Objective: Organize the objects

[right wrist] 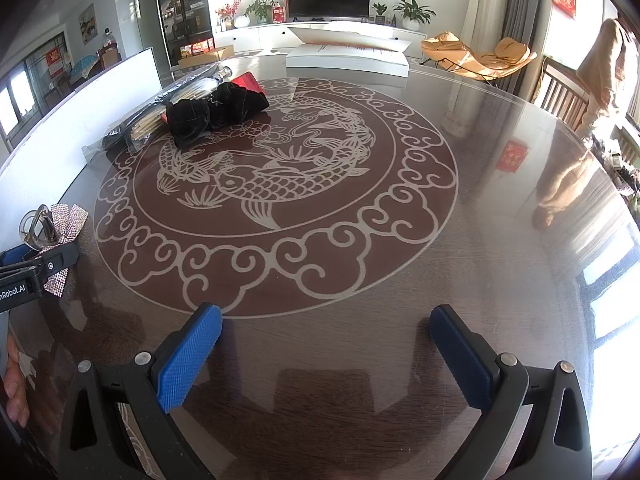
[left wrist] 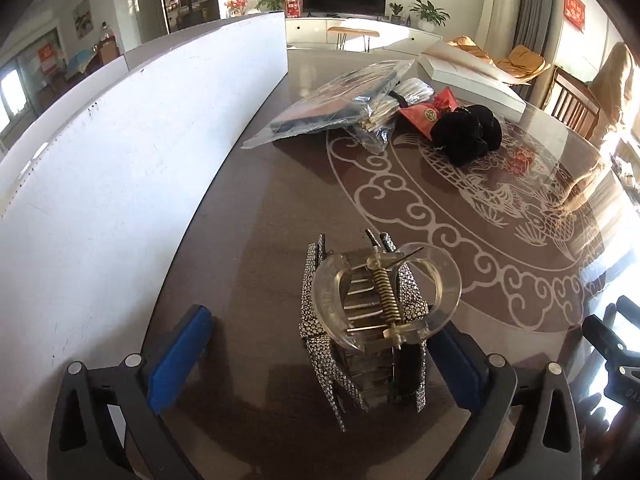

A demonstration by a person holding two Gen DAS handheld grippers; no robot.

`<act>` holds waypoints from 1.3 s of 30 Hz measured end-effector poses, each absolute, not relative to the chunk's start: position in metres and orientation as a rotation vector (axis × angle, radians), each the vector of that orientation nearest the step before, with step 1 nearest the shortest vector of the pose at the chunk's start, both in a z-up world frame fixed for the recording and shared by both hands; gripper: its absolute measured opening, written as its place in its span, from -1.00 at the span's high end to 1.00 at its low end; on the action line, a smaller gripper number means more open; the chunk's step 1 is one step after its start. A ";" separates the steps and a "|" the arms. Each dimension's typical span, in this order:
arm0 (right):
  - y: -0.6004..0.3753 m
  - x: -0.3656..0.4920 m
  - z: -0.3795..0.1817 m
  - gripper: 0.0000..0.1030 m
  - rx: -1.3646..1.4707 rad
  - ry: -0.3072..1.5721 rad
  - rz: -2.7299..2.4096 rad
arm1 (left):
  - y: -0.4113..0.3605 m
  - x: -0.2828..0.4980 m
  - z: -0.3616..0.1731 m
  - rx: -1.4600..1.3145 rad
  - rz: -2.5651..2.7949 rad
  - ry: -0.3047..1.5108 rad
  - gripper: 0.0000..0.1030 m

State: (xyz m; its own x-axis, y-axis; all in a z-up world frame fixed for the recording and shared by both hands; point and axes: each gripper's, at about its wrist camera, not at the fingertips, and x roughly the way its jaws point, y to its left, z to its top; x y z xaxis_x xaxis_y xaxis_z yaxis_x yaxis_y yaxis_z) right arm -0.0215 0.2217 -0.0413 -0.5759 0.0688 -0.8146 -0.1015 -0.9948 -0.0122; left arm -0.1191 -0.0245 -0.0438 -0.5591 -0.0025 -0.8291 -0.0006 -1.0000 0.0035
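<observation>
Plastic bag (left wrist: 340, 100) holding dark items, hair claw (left wrist: 380, 304) on table (left wrist: 248, 280)

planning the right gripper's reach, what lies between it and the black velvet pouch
Only bare table with its etched fish pattern separates the right gripper from the black velvet pouch, per the right wrist view.

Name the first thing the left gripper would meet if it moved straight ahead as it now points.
The hair clip, probably: the left gripper is open and the clip sits between its fingers, toward the right one, though depth is hard to judge.
</observation>
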 end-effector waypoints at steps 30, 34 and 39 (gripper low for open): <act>0.176 -0.098 -0.026 0.16 -1.543 0.031 2.953 | -0.024 -0.115 -0.042 1.472 -2.783 -0.003 -1.00; 0.195 -0.042 -0.027 -0.12 -1.438 -0.057 2.972 | -0.022 -0.117 -0.042 1.471 -2.781 -0.002 -1.00; 0.207 -0.038 -0.036 -0.85 -1.439 0.015 2.915 | -0.023 -0.116 -0.042 1.471 -2.782 -0.003 -1.00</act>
